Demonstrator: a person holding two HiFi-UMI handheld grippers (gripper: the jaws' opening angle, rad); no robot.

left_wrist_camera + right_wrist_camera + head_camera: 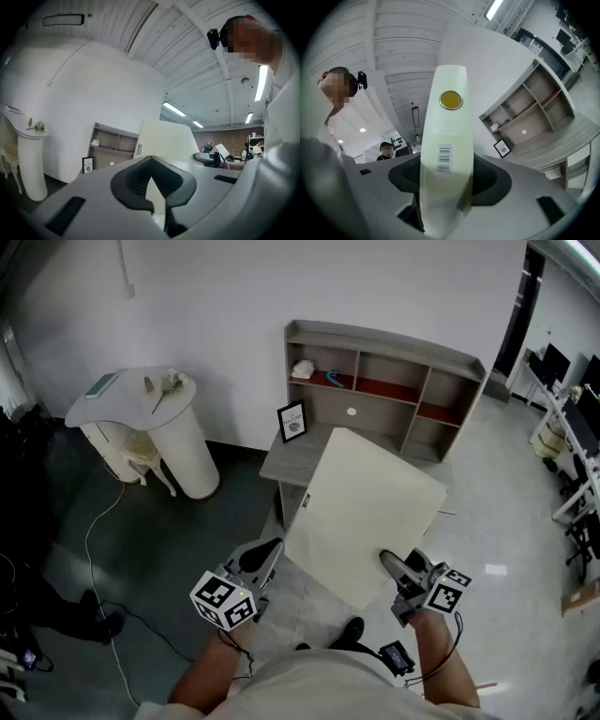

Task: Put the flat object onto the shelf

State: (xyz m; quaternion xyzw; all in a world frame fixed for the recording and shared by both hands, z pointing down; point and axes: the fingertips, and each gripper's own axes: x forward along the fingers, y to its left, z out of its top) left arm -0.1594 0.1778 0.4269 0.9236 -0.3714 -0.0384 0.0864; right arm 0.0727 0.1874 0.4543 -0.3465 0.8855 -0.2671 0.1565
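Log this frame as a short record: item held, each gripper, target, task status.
held item: flat cream board, tilted, barcode label on its edge
right gripper: shut on the board's edge, jaws wide
left gripper: jaws nearly together at the board's lower left edge; hold unclear
target: grey shelf, ahead of the person
on the shelf's ledge: picture frame
status: board not yet on the shelf
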